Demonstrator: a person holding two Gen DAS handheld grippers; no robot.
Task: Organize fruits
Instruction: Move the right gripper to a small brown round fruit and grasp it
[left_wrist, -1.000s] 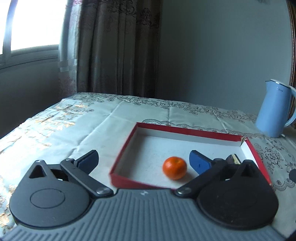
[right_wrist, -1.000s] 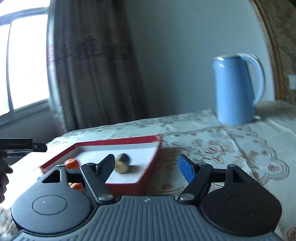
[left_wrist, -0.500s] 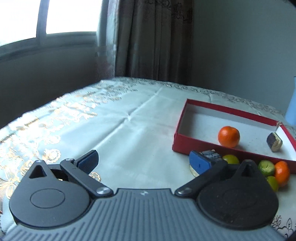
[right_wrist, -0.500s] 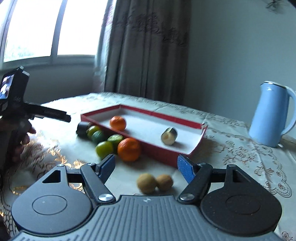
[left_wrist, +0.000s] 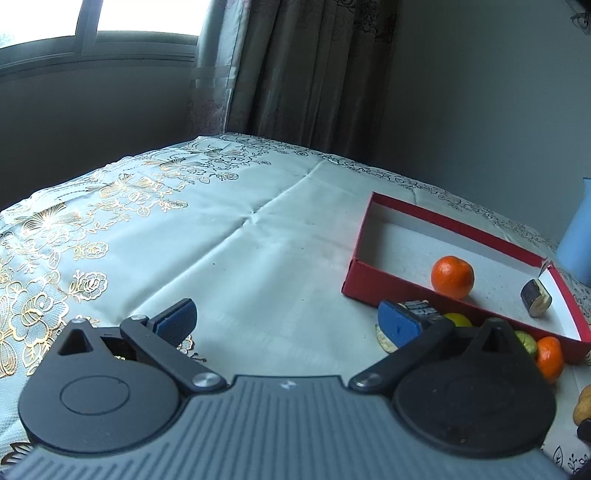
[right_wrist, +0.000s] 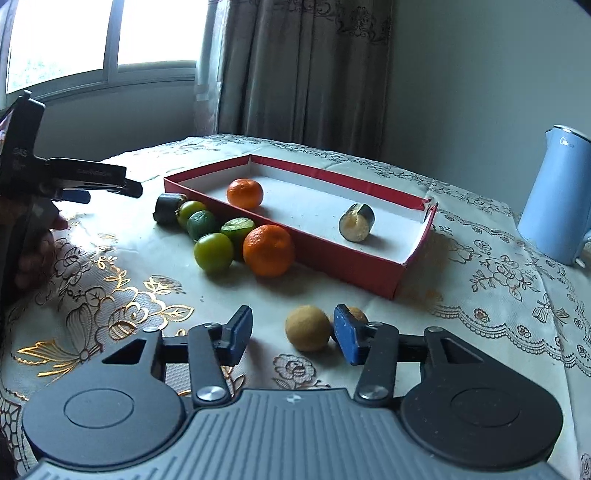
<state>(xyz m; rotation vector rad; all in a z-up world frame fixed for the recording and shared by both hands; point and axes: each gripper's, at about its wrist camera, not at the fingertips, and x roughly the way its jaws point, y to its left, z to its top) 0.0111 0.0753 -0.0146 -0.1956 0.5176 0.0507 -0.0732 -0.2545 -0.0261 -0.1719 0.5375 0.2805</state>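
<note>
Grippers both spread wide, holding nothing. Right gripper (right_wrist: 292, 334) low over the tablecloth (right_wrist: 110, 295), in front of the red box (right_wrist: 354, 267), with a round brown fruit (right_wrist: 307, 328) between its pads but not yet pinched. Second brown fruit (right_wrist: 357, 314) half hidden behind the right pad, just beside the first. Left gripper (left_wrist: 287, 323) to the left of the red box, with only bare cloth between its pads.

Inside the red box: one orange (right_wrist: 245, 193) and a dark cut piece (right_wrist: 357, 222). Against the front wall of the red box, not yet sorted: a bigger orange (right_wrist: 268, 250), several green limes (right_wrist: 213, 252) and another dark piece (right_wrist: 168, 208).

Possible trouble from here:
- Closing off-centre, so that one pad arrives first and rolls the round brown fruit away.
- Catching the second brown fruit with the right pad, then pushing both or pinching neither cleanly.
- Squeezing too hard and bruising soft skin.
- Clipping the low front wall of the red box during the carry and shifting it on the smooth cloth.

Seen only from the right wrist: the whole loose group, the blue kettle (right_wrist: 557, 199) to the right of the red box, and the left gripper from outside. From the left wrist, most of that group hidden behind its own right finger, but a wide stretch of bare cloth visible left of the red box.
</note>
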